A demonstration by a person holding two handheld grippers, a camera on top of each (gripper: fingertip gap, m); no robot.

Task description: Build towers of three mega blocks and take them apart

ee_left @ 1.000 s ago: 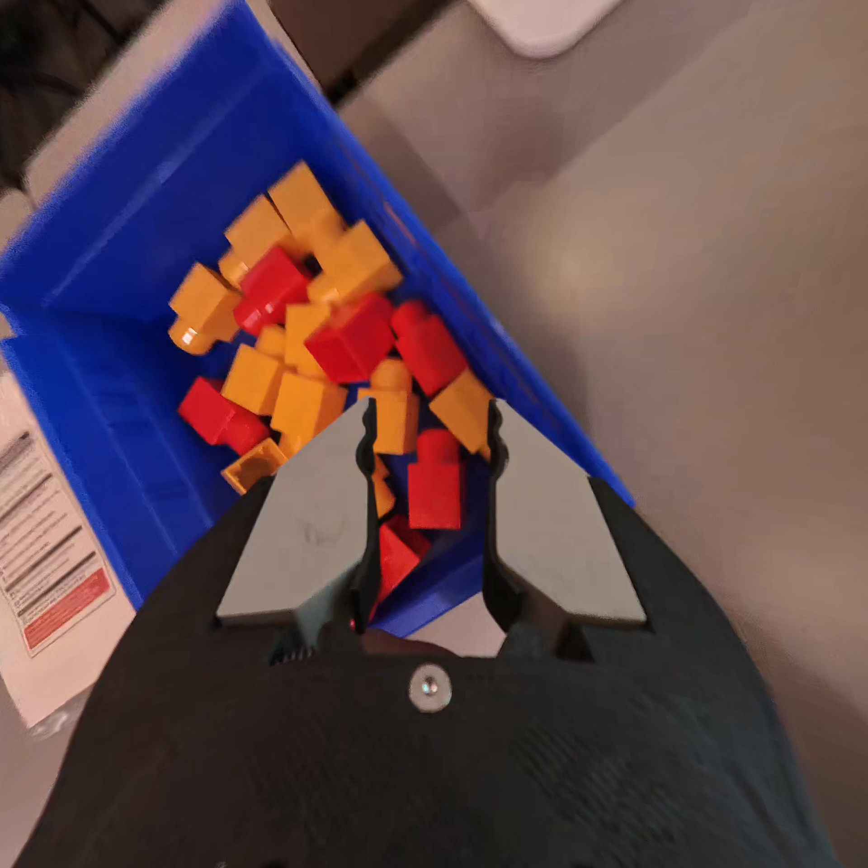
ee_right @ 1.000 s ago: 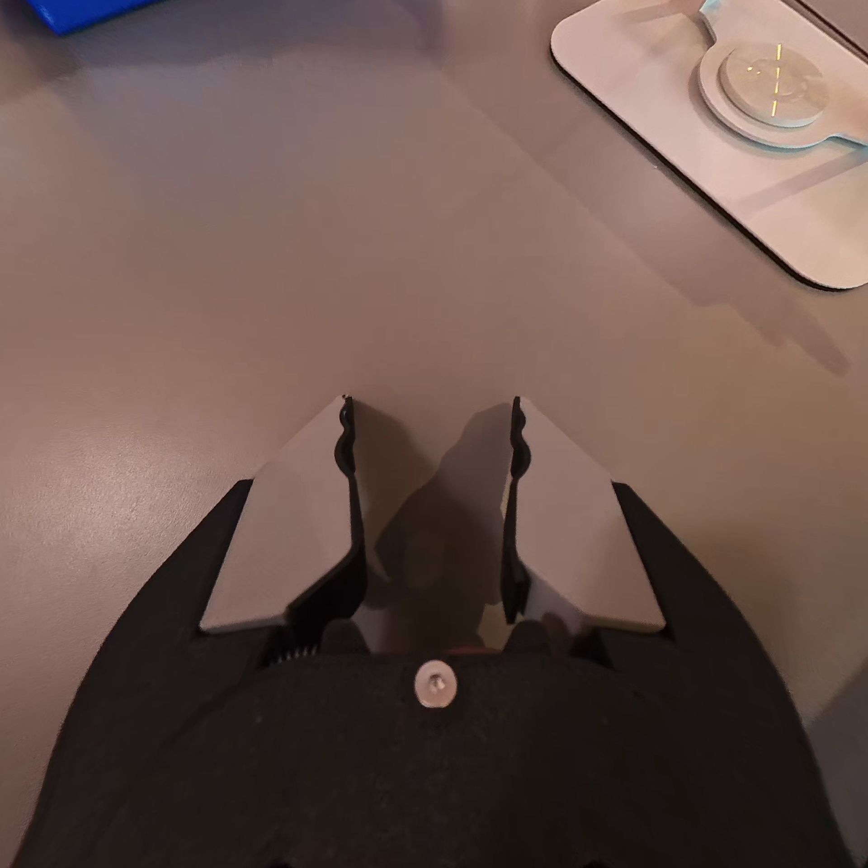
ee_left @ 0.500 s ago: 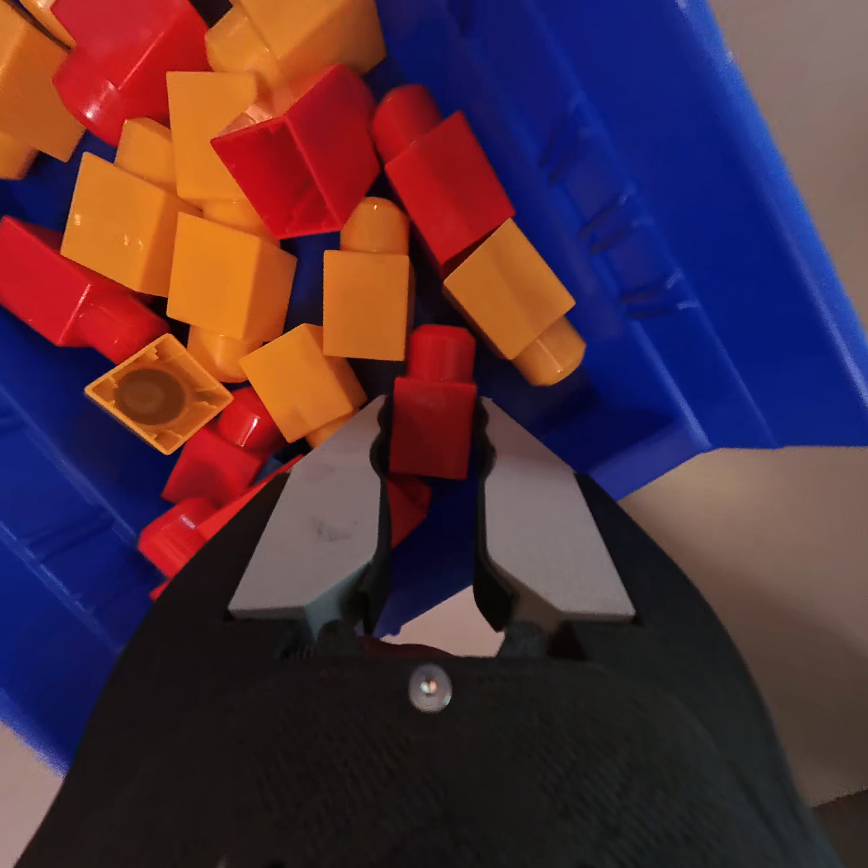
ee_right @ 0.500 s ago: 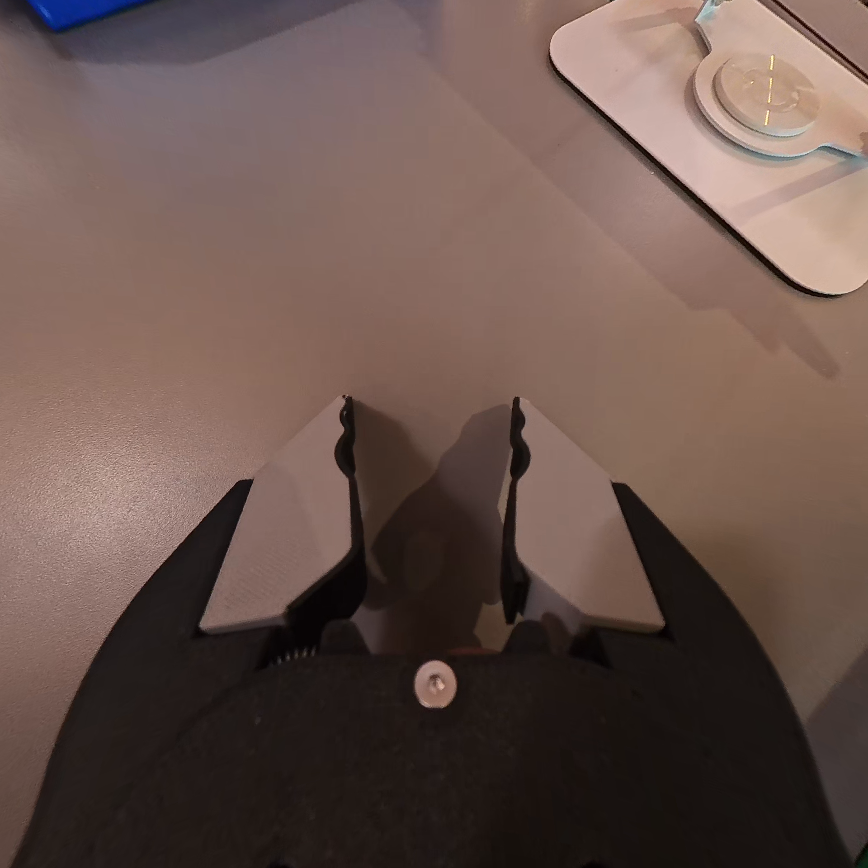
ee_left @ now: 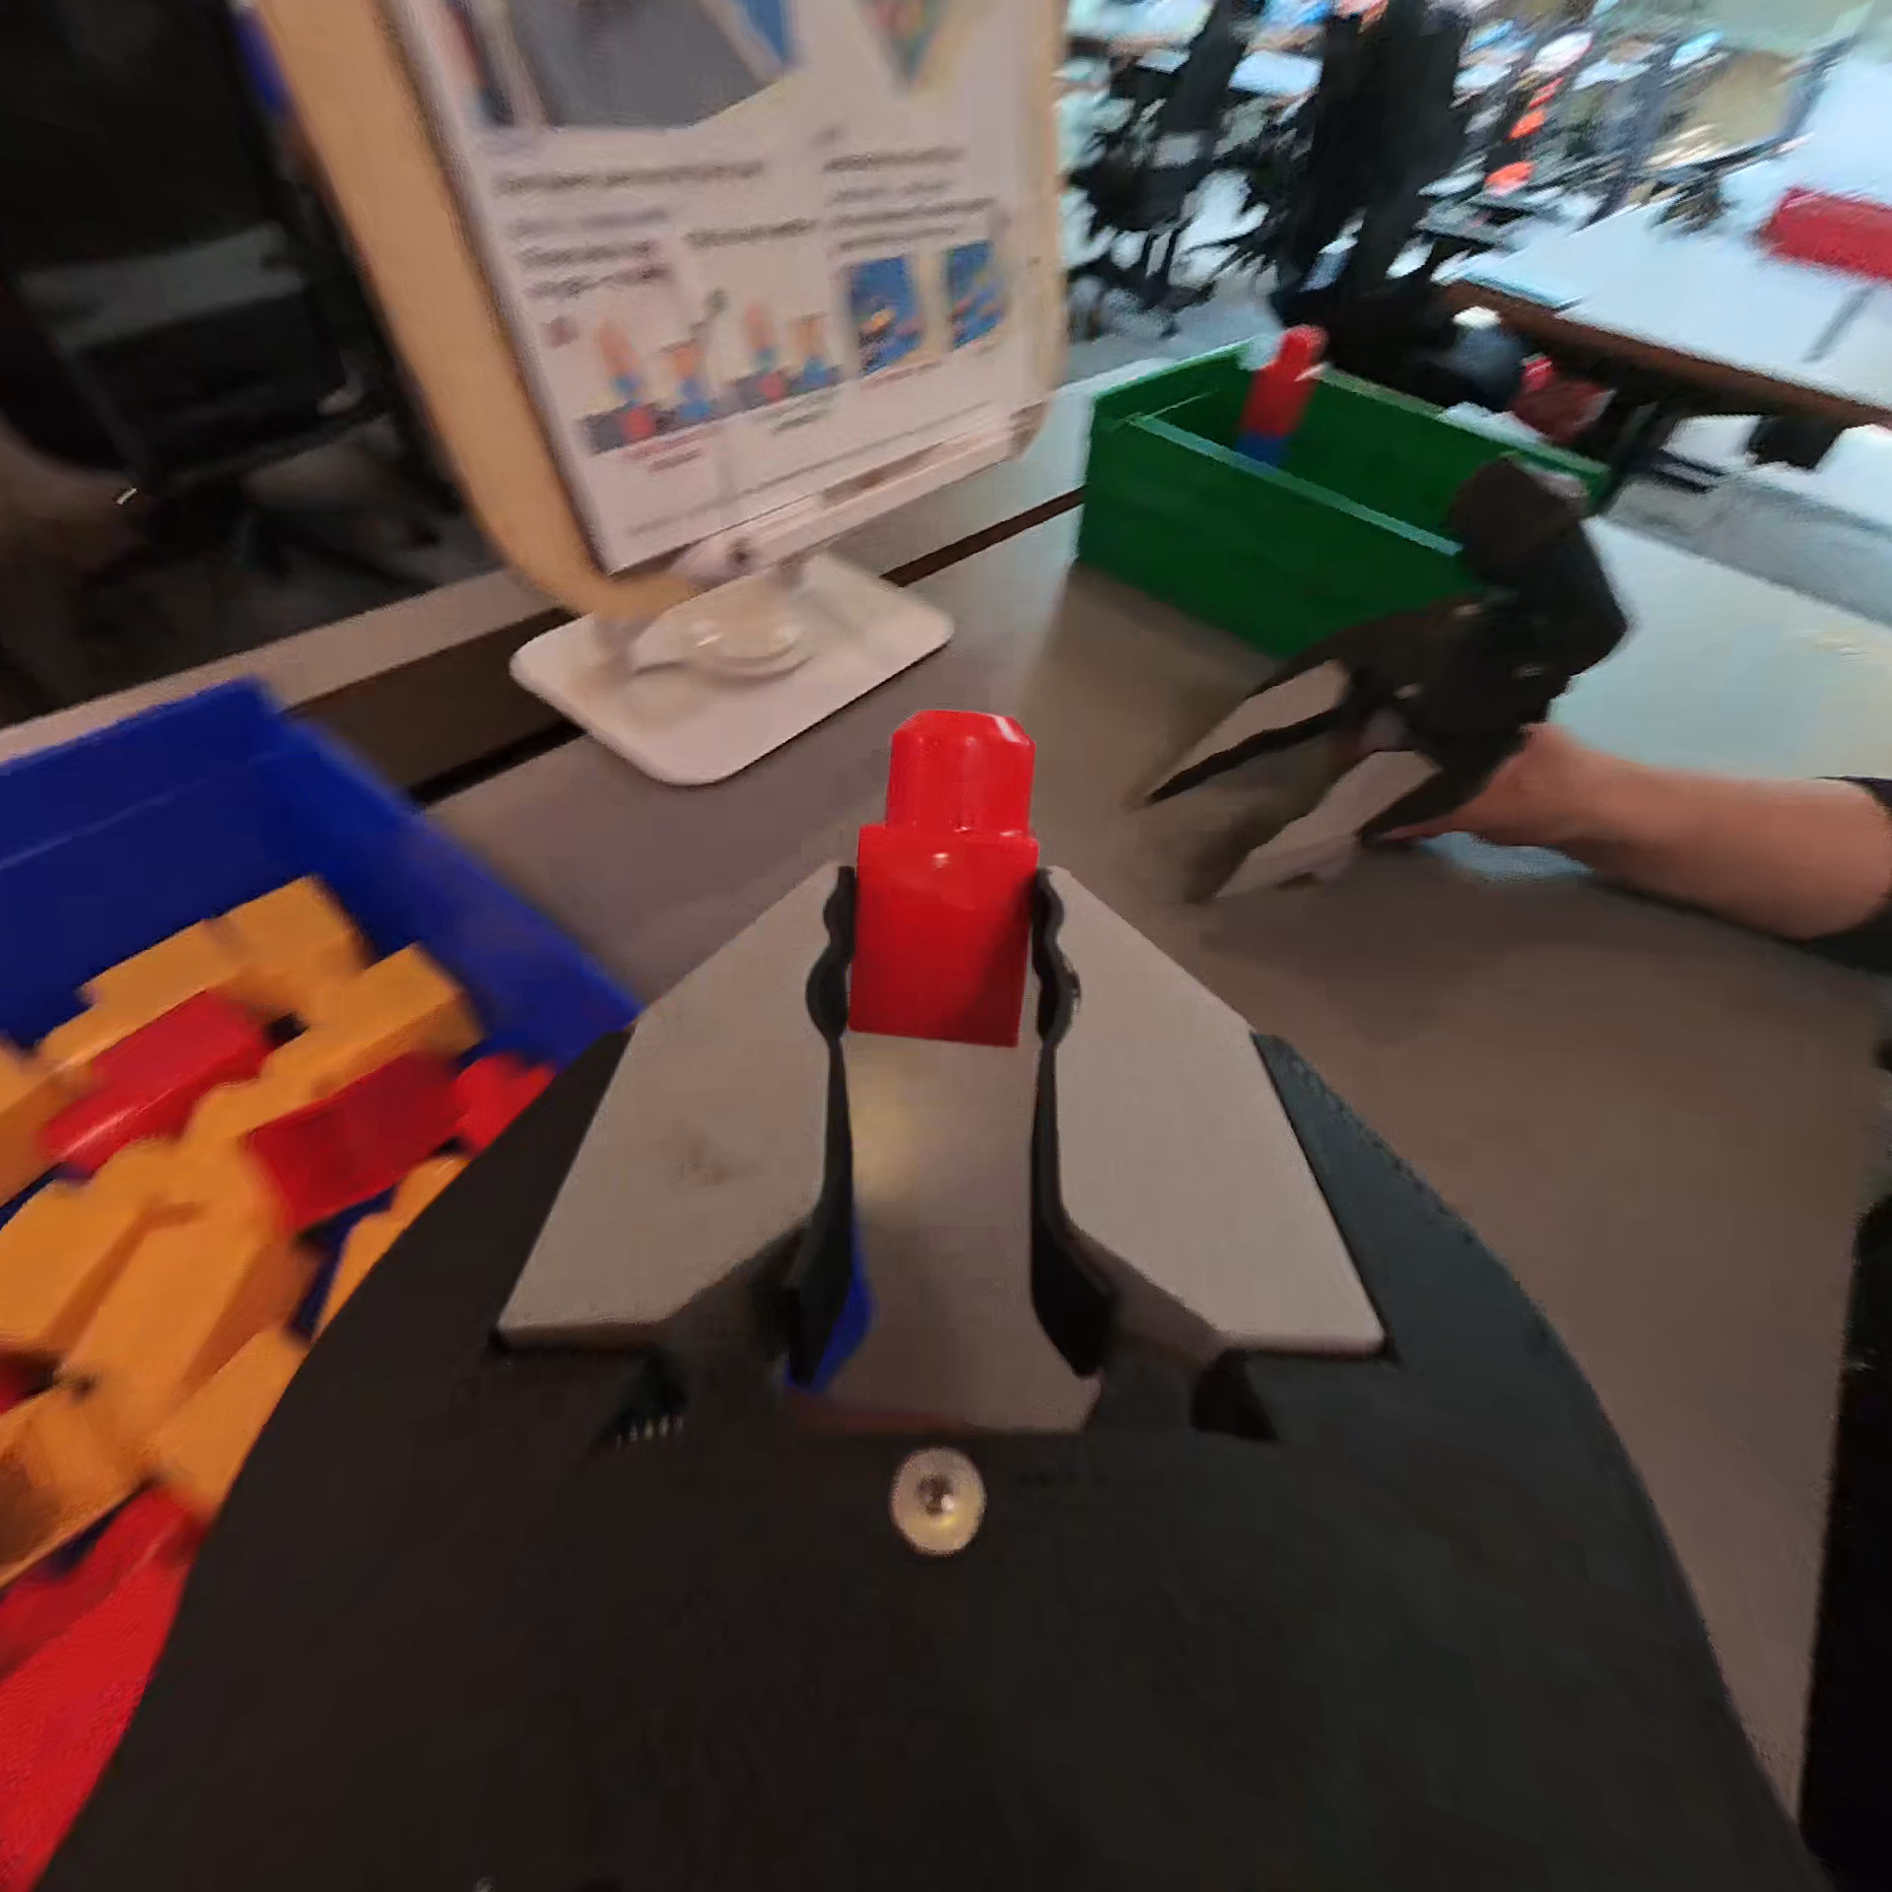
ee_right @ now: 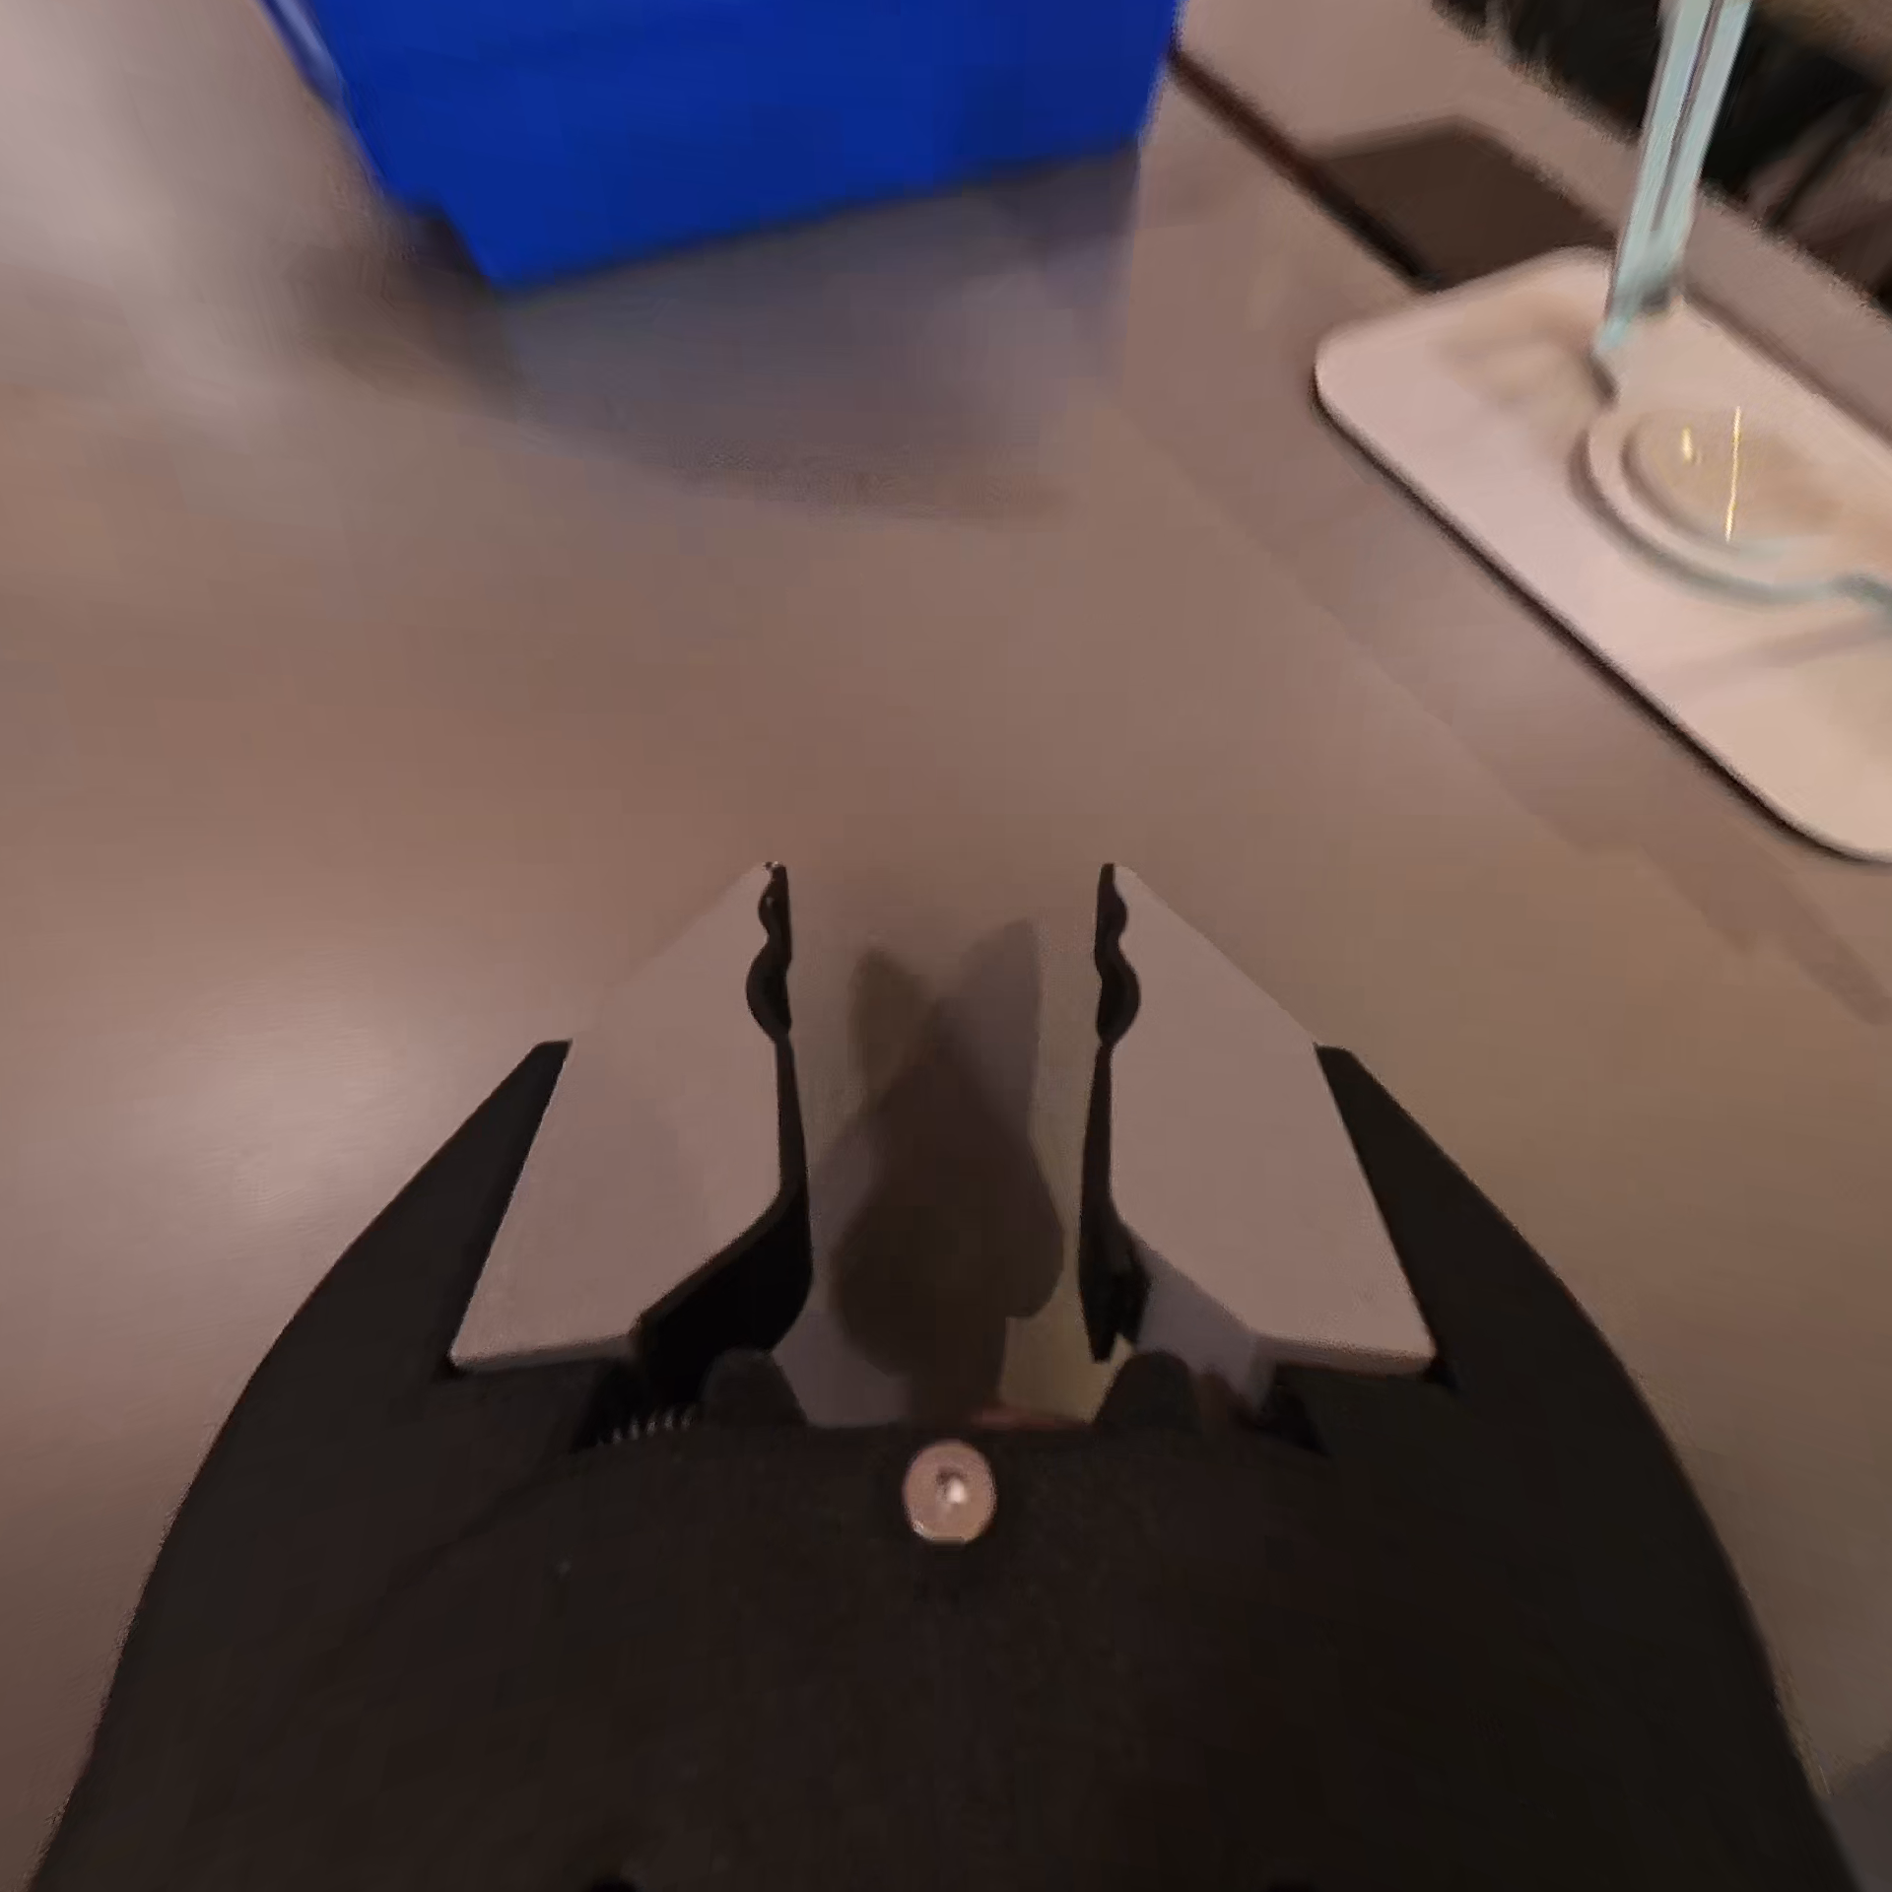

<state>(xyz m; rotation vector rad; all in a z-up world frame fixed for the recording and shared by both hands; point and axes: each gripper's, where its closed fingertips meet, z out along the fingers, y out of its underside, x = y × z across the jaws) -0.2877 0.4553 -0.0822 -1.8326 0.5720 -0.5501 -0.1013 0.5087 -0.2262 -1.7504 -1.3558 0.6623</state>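
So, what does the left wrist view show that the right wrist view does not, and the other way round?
Only the left wrist view shows the left gripper with both pads pressed on a red mega block, the orange and red blocks inside the blue bin, a green box with a small tower in it, and a poster board.

Only the right wrist view shows the right gripper from close: open, with nothing between its fingers.

Both show the blue bin, the grey table, the white stand base and the right gripper.

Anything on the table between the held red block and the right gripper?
No. In the left wrist view only bare table lies between the red block and the right gripper.
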